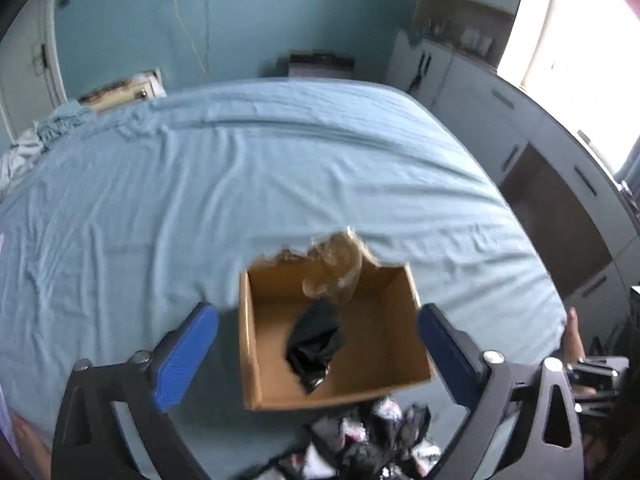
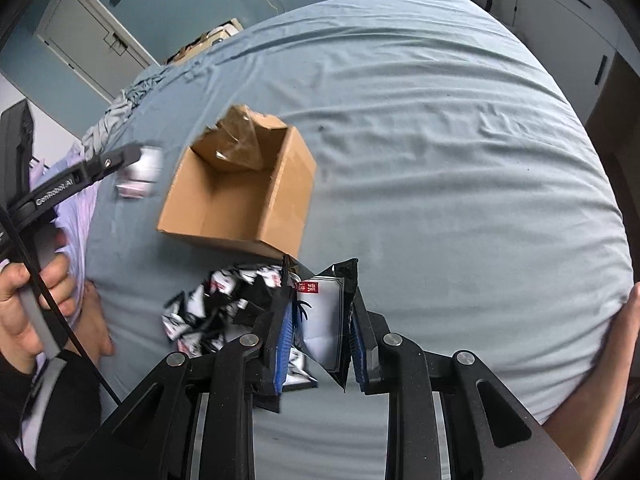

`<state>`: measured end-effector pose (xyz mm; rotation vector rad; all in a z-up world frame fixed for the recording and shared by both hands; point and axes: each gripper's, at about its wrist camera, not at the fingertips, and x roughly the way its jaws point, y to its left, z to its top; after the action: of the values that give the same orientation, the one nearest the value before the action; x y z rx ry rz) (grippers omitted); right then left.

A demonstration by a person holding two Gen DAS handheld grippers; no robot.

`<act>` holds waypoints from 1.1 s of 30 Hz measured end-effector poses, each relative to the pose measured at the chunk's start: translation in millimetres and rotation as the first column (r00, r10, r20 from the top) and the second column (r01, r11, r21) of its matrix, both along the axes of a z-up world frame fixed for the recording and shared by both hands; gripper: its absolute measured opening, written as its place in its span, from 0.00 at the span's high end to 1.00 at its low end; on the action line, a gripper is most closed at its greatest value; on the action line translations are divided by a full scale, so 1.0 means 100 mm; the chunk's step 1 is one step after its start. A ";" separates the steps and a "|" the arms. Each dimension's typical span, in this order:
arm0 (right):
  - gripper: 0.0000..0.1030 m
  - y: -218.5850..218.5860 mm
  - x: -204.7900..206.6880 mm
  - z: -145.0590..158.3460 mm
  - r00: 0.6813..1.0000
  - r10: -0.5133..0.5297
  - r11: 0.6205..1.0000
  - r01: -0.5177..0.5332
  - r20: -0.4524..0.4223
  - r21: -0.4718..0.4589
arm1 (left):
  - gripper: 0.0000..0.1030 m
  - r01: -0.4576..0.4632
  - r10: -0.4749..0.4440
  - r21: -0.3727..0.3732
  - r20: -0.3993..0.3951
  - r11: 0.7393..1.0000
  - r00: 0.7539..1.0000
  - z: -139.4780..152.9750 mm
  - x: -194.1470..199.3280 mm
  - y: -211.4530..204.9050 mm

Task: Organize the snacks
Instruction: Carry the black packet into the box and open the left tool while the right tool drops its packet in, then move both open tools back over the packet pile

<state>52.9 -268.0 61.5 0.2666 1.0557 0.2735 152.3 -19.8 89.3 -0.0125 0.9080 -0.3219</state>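
Observation:
An open cardboard box (image 1: 256, 344) stands on the blue bed; it also shows in the right wrist view (image 2: 224, 216). In the left wrist view a black snack packet (image 1: 316, 344) appears over the box's inside, blurred. My left gripper (image 1: 318, 344) is open above the box, its jaws wide apart. In the right wrist view the left gripper (image 2: 132, 160) sits left of the box with a blurred white packet (image 2: 140, 178) at its tip. My right gripper (image 2: 320, 336) is shut on a black and white snack packet (image 2: 322, 320) near a pile of similar packets (image 2: 216, 304).
The pile of packets (image 1: 368, 440) lies just in front of the box. The blue bed sheet (image 1: 200, 180) stretches beyond. White cabinets (image 1: 500, 112) line the right side. A person's hand (image 2: 24, 292) holds the left gripper.

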 end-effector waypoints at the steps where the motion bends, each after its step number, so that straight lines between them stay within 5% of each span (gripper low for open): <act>1: 0.77 0.02 0.00 0.03 1.000 0.000 1.000 0.000 0.006 0.000 | 0.01 0.003 -0.003 -0.001 0.003 1.000 1.000 -0.01 -0.03 0.03; 9: 0.77 0.35 0.21 0.31 0.998 -0.031 0.999 0.030 0.046 0.017 | 0.01 -0.052 0.061 0.125 -0.074 0.991 0.995 -0.10 -0.30 0.59; 15: 0.76 0.70 0.40 0.77 0.982 -0.085 0.994 0.072 0.171 0.082 | 0.01 -0.048 0.077 0.211 -0.135 0.976 0.988 -0.20 -0.61 1.01; 17: 0.61 0.70 0.43 0.78 0.976 -0.136 0.983 0.111 0.172 0.145 | 0.01 -0.041 0.075 0.199 -0.163 0.979 0.984 -0.23 -0.72 1.11; 19: 0.23 0.68 0.41 0.73 0.975 -0.184 0.976 0.166 0.124 0.142 | 0.01 -0.025 0.059 0.168 -0.200 0.985 0.978 -0.25 -0.83 1.20; 21: 0.22 0.64 0.33 0.68 0.971 -0.212 0.970 0.195 0.112 0.144 | 0.01 -0.009 0.044 0.160 -0.216 0.987 0.975 -0.25 -0.90 1.24; 26: 0.22 0.53 0.04 0.49 0.978 -0.209 0.977 0.209 0.007 0.036 | 0.01 0.071 -0.024 0.211 -0.218 0.975 0.976 -0.33 -1.15 1.22; 30: 0.22 0.56 -0.25 0.38 0.984 -0.169 0.976 0.160 -0.048 -0.148 | 0.01 0.128 -0.066 0.248 -0.242 0.960 0.968 -0.42 -1.23 1.11; 33: 0.22 0.62 -0.46 0.35 0.987 -0.125 0.979 0.106 -0.098 -0.173 | 0.01 0.171 -0.104 0.273 -0.242 0.947 0.965 -0.44 -1.28 0.98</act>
<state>6.6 -206.3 96.1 0.1922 1.1592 0.0651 23.9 78.6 45.5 0.2941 1.1788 -0.3182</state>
